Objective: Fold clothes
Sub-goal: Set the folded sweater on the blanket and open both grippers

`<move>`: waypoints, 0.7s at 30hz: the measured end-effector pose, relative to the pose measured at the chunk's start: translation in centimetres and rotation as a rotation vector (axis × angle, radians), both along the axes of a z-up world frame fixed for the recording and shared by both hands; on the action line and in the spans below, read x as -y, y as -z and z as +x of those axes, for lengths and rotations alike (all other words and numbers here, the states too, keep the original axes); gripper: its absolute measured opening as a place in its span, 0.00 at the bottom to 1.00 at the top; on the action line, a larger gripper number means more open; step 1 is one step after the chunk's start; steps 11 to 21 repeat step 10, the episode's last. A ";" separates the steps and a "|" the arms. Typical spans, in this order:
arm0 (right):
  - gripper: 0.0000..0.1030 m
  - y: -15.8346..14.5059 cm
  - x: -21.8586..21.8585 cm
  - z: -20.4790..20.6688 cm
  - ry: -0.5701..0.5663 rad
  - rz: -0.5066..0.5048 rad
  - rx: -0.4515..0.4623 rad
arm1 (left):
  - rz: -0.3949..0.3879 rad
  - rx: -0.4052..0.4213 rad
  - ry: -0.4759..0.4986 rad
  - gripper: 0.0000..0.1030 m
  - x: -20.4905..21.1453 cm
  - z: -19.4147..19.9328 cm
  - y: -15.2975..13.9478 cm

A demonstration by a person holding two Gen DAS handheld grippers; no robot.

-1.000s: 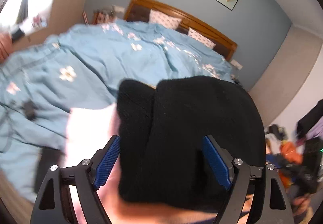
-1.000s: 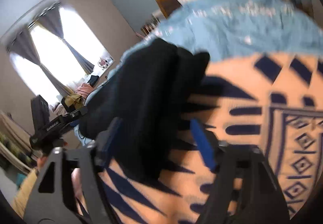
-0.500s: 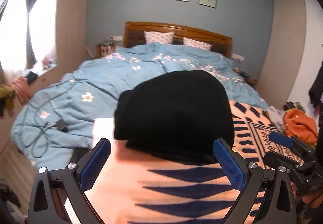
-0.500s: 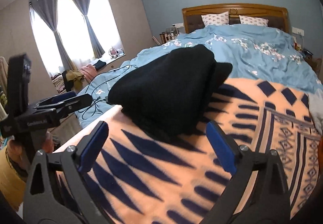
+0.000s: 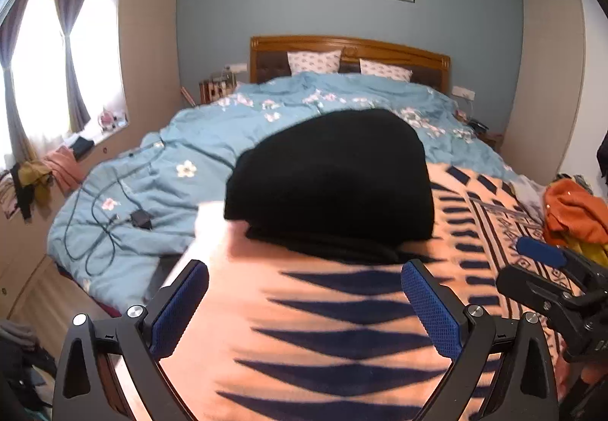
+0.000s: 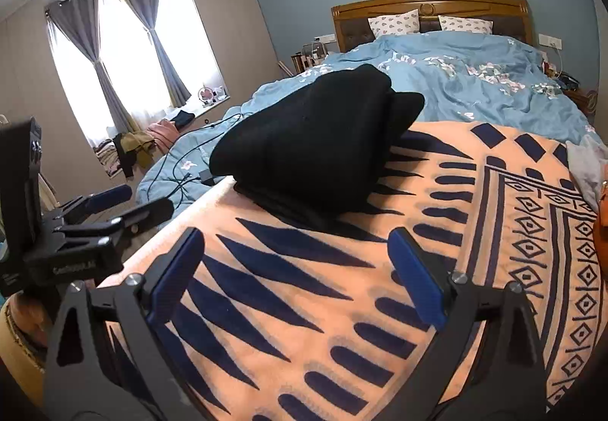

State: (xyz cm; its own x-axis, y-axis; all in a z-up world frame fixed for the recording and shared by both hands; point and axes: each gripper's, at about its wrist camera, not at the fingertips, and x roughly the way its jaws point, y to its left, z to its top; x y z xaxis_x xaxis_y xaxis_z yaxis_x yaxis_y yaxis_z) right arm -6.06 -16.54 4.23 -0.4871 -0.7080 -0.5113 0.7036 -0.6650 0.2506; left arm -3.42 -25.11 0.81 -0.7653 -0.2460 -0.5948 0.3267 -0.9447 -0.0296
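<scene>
Left wrist view, from left to right: curtained window (image 5: 41, 52), then black cables (image 5: 102, 216) lying on the blue floral duvet (image 5: 228, 132) of the bed (image 5: 349, 45). The left hand-held gripper (image 5: 304, 303) hangs with its blue pads spread wide and nothing between them, above the orange and navy patterned blanket (image 5: 334, 326). The folded black garment (image 5: 330, 181) rests on that blanket's far part, just ahead of the pads and apart from them. An orange cloth heap (image 5: 573, 208) lies at the far right.

Right wrist view: the left tool shows at the left edge. The right hand-held gripper (image 6: 300, 273) is likewise spread wide and empty over the blanket, the black garment beyond it.
</scene>
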 end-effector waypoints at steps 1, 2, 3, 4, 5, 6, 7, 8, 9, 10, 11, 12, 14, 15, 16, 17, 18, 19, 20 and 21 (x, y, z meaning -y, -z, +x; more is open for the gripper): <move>0.95 0.0 -0.1 0.1 0.003 0.002 0.001 | 0.001 0.005 0.000 1.00 -0.1 0.1 0.1; 0.95 0.0 -0.1 0.3 0.005 0.003 0.001 | -0.005 0.009 -0.009 1.00 -0.2 0.2 0.2; 0.95 0.1 -0.2 0.4 0.008 0.005 0.002 | -0.013 0.011 -0.019 1.00 -0.4 0.3 0.2; 0.95 0.1 -0.2 0.6 0.011 0.007 0.003 | -0.015 0.016 -0.026 1.00 -0.5 0.4 0.3; 0.95 0.1 -0.3 0.7 0.013 0.008 0.004 | -0.015 0.021 -0.032 1.00 -0.5 0.5 0.3; 0.95 0.1 -0.3 0.8 0.016 0.006 0.006 | -0.016 0.026 -0.039 1.00 -0.6 0.6 0.4; 0.95 0.2 -0.4 0.8 0.018 0.004 0.009 | -0.013 0.027 -0.044 1.00 -0.7 0.8 0.4; 0.95 0.2 -0.4 0.9 0.021 0.003 0.009 | -0.009 0.026 -0.050 1.00 -0.7 0.9 0.4; 0.95 0.2 -0.5 0.9 0.025 0.002 0.009 | -0.005 0.024 -0.056 1.00 -0.8 1.0 0.4; 0.95 0.2 -0.5 1.0 0.028 0.002 0.009 | -0.006 0.023 -0.061 1.00 -0.9 1.2 0.3; 0.95 0.2 -0.5 1.0 0.028 0.002 0.009 | -0.006 0.023 -0.061 1.00 -0.9 1.2 0.3; 0.95 0.2 -0.5 1.0 0.028 0.002 0.009 | -0.006 0.023 -0.061 1.00 -0.9 1.2 0.3; 0.95 0.2 -0.5 1.0 0.028 0.002 0.009 | -0.006 0.023 -0.061 1.00 -0.9 1.2 0.3; 0.95 0.2 -0.5 1.0 0.028 0.002 0.009 | -0.006 0.023 -0.061 1.00 -0.9 1.2 0.3; 0.95 0.2 -0.5 1.0 0.028 0.002 0.009 | -0.006 0.023 -0.061 1.00 -0.9 1.2 0.3; 0.95 0.2 -0.5 1.0 0.028 0.002 0.009 | -0.006 0.023 -0.061 1.00 -0.9 1.2 0.3; 0.95 0.2 -0.5 1.0 0.028 0.002 0.009 | -0.006 0.023 -0.061 1.00 -0.9 1.2 0.3; 0.95 0.2 -0.5 1.0 0.028 0.002 0.009 | -0.006 0.023 -0.061 1.00 -0.9 1.2 0.3; 0.95 0.2 -0.5 1.0 0.028 0.002 0.009 | -0.006 0.023 -0.061 1.00 -0.9 1.2 0.3; 0.95 0.2 -0.5 1.0 0.028 0.002 0.009 | -0.006 0.023 -0.061 1.00 -0.9 1.2 0.3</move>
